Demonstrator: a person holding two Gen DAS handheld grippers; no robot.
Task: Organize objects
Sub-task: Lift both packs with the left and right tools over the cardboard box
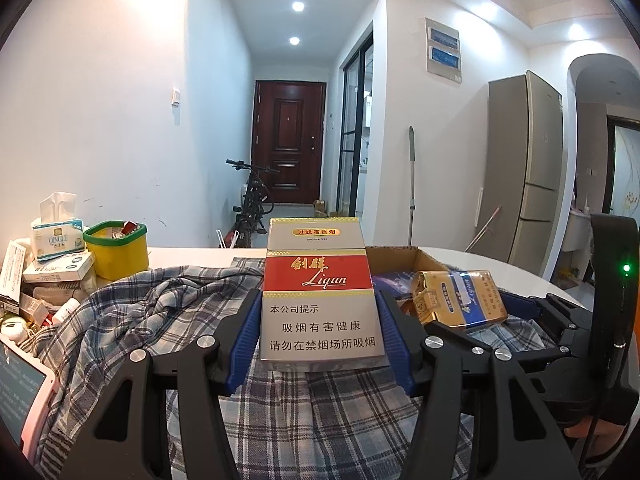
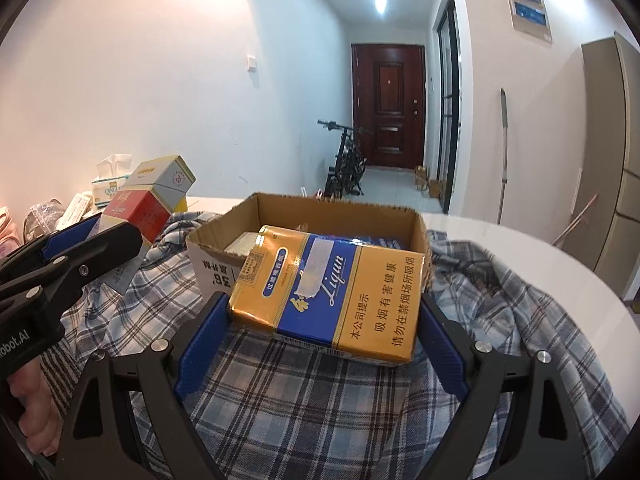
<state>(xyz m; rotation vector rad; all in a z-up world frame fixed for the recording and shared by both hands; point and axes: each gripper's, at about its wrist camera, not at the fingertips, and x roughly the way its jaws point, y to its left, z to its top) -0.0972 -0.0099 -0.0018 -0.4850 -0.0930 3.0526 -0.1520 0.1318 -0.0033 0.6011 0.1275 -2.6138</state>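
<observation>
Plaid cloth (image 1: 320, 400) is spread over the desk (image 2: 520, 240) beneath both claws. One red pack (image 1: 318, 292) is clamped in the left claw (image 1: 318, 344), one gold pack (image 2: 332, 292) in the right claw (image 2: 324, 320), just before the cardboard box (image 2: 320, 208); the soft gold pack could be crushed or snagged on the rim

White table (image 1: 192, 256) under plaid cloth (image 1: 160, 304)
</observation>
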